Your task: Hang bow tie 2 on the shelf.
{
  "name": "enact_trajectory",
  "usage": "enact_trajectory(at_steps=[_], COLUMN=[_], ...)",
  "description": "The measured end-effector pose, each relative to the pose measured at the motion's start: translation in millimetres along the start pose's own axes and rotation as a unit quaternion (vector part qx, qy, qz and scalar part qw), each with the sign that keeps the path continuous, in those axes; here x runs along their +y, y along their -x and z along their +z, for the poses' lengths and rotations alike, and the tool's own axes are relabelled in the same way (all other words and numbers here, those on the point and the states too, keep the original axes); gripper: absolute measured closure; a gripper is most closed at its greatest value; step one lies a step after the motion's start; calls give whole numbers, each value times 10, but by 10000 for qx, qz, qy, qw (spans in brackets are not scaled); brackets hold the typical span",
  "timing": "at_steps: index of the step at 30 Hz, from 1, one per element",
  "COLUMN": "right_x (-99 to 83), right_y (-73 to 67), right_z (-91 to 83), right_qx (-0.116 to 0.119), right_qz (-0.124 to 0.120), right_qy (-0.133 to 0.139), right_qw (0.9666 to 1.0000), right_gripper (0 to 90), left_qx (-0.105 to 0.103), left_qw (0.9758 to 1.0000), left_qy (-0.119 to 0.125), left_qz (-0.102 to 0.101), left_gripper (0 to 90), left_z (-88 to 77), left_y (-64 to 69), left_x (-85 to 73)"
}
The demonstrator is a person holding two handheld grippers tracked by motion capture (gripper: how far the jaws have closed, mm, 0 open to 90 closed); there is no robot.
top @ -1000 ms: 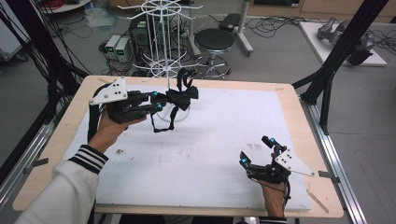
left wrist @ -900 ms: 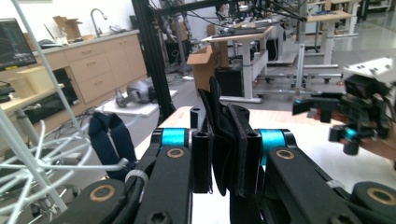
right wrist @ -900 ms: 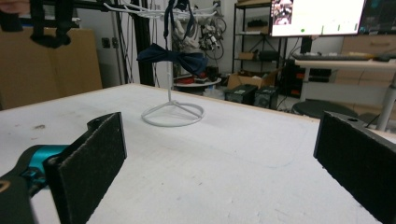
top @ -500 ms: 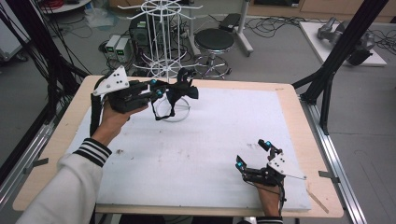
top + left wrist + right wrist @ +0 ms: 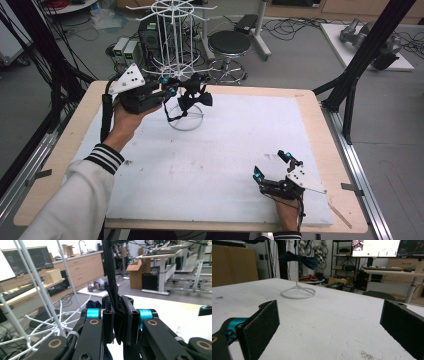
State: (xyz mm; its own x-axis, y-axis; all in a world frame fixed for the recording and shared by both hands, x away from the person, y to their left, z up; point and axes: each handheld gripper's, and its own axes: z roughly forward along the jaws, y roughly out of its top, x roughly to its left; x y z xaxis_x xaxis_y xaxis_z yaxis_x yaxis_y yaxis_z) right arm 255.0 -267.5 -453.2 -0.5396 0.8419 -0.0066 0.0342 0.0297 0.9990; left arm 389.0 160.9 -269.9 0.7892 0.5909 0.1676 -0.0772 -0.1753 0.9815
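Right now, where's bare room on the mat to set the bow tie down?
Free: the mat centre, between the rack base and the right gripper, and the whole far-right stretch. Crowded: the far-left corner, where the left gripper holds the bow tie by the rack.

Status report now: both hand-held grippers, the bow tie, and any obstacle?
Left hand-held gripper shut on bow tie. Right hand-held gripper open, holding nothing. White wire rack close behind the tie.

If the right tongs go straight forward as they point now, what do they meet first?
Probably the white wire stand, whose ring base lies ahead across the bare white table; the right tongs stand open, and depth is unclear.
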Motion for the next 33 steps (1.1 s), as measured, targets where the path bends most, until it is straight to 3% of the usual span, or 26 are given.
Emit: enact_trajectory(at_steps=[7, 11, 15, 33], right_x=[-6, -6, -9, -12], right_y=[-1, -13, -12, -19], right_z=[-6, -10, -11, -17], right_qx=[-38, -31, -29, -42], right_qz=[-55, -62, -65, -88], right_qy=[69, 38, 40, 71], right_qw=[10000, 10000, 10000, 9999], right_gripper=[17, 17, 17, 17], left_qx=[228, 385, 435, 741], left_qw=[9997, 9990, 9985, 9959], left_qy=[-73, -110, -216, -494], left_qz=[-58, -189, -235, -174], left_gripper=[801, 801, 801, 793], left_z=[42, 64, 80, 94], left_y=[-44, -73, -94, -107], left_x=[-27, -41, -63, -78])
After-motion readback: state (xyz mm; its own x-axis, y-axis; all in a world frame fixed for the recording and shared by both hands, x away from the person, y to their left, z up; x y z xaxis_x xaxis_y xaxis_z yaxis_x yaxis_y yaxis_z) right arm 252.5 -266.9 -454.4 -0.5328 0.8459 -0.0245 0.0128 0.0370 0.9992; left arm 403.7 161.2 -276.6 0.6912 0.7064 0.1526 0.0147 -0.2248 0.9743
